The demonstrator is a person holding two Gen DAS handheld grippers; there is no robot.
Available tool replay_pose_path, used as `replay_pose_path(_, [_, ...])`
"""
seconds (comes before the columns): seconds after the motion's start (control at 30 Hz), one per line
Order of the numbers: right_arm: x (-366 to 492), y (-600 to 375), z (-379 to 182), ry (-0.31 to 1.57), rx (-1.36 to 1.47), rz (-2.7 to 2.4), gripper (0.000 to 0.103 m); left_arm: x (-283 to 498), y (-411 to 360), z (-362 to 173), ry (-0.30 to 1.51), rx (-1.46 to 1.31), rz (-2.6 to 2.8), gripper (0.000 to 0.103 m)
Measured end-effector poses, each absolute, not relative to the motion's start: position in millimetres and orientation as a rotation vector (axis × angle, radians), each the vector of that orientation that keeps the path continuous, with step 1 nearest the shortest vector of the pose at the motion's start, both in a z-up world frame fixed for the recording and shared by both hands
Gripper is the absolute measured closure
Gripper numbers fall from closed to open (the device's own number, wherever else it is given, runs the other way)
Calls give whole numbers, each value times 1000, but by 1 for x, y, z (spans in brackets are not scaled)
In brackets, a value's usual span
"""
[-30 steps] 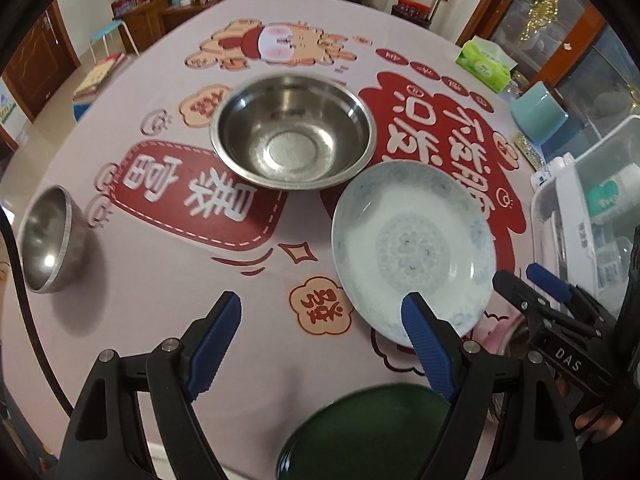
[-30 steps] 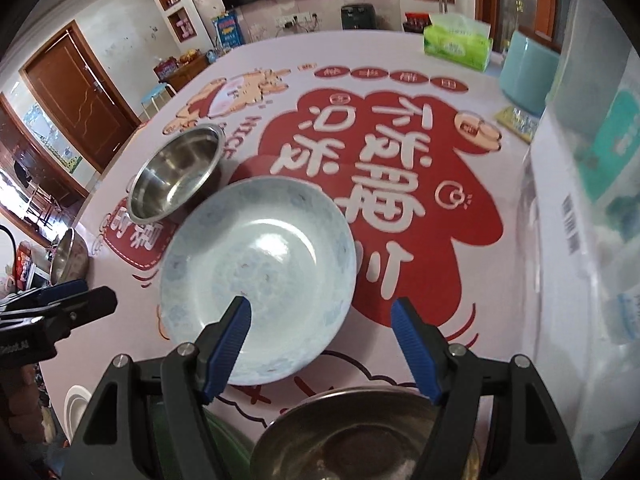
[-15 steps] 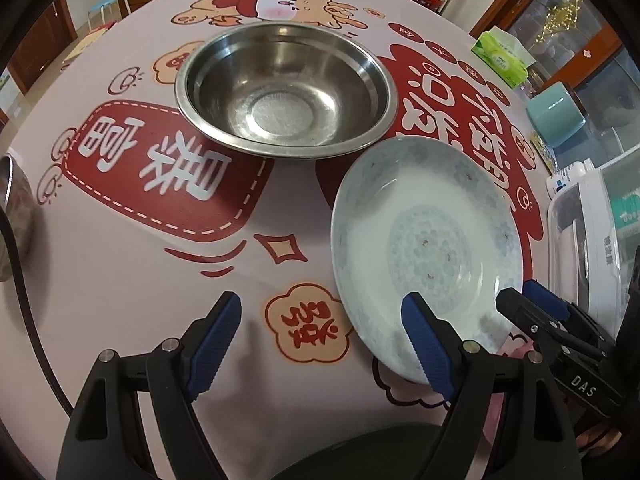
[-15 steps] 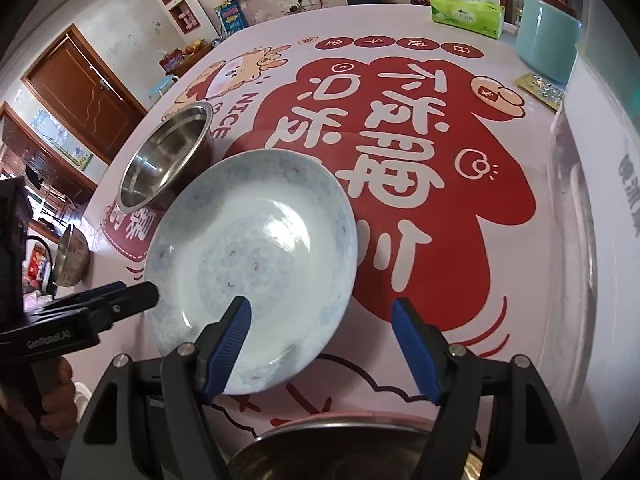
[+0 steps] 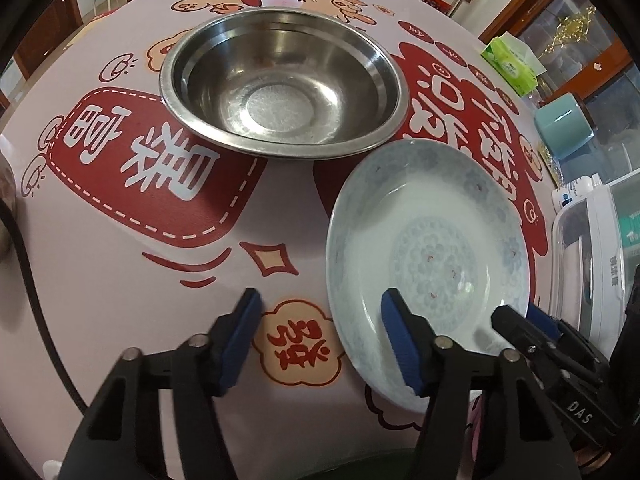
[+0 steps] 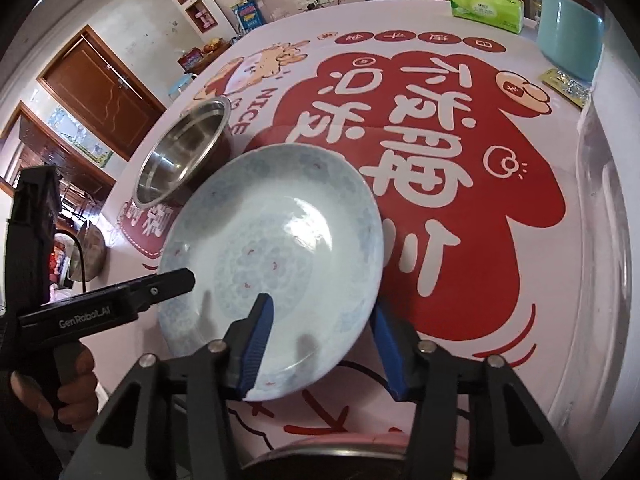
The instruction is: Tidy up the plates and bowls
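Observation:
A pale blue patterned plate lies on the printed tablecloth, also in the right wrist view. My left gripper is open, its right finger over the plate's near-left rim and its left finger over the cloth. My right gripper is open and straddles the plate's near rim, left finger above the plate and right finger beside its edge. A large steel bowl sits just behind the plate, also in the right wrist view.
A small steel bowl sits at the table's left edge. A clear plastic box stands at the right. A teal cup and a green tissue pack are at the far side. Another steel bowl's rim lies under my right gripper.
Both grippers have moved forward and down onto the plate's near rim. Both have narrowed somewhat. The green plate has slid out of the left wrist view.

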State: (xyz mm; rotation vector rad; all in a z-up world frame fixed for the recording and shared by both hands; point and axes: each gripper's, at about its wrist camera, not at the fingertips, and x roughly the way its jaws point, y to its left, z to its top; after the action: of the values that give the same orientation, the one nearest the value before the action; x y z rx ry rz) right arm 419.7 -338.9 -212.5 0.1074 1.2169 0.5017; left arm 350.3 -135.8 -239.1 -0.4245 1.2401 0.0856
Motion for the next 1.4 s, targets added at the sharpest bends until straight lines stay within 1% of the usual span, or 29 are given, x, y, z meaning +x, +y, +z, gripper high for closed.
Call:
replay_pose_path(0.03, [420, -339, -214, 1222, 111, 501, 56, 351, -136, -239, 1240, -429, 81, 55])
replay_pose_path(0.1, [422, -340, -217, 1229, 123, 496, 61, 352, -137, -240, 1235, -430, 83, 55])
replay_pose_path(0.27, [422, -340, -217, 1230, 126, 490, 64, 355, -138, -241, 1215, -434, 75, 59])
replay_pose_path(0.37, [422, -342, -217, 1231, 122, 473, 72, 357, -140, -242, 1211, -428, 62, 64])
replay_pose_path(0.4, [423, -343, -217, 1232, 121, 465, 76, 357, -141, -242, 1211, -427, 51, 68])
replay_pose_path(0.43, [423, -343, -218, 1233, 120, 459, 79, 358, -143, -242, 1214, -425, 45, 70])
replay_pose_path(0.47, [423, -344, -218, 1234, 123, 457, 84, 359, -144, -242, 1216, -422, 35, 72])
replay_pose_path(0.5, [423, -345, -219, 1240, 130, 456, 86, 359, -147, -243, 1221, -418, 24, 78])
replay_pose_path(0.63, [422, -347, -219, 1242, 135, 445, 91, 359, -150, -242, 1218, -381, 33, 79])
replay_pose_path(1.03, [417, -354, -219, 1248, 189, 437, 93, 349, -153, -241, 1259, -333, -3, 81])
replay_pose_path(1.4, [407, -359, -202, 1211, 214, 428, 93, 328, -152, -228, 1252, -329, -24, 81])
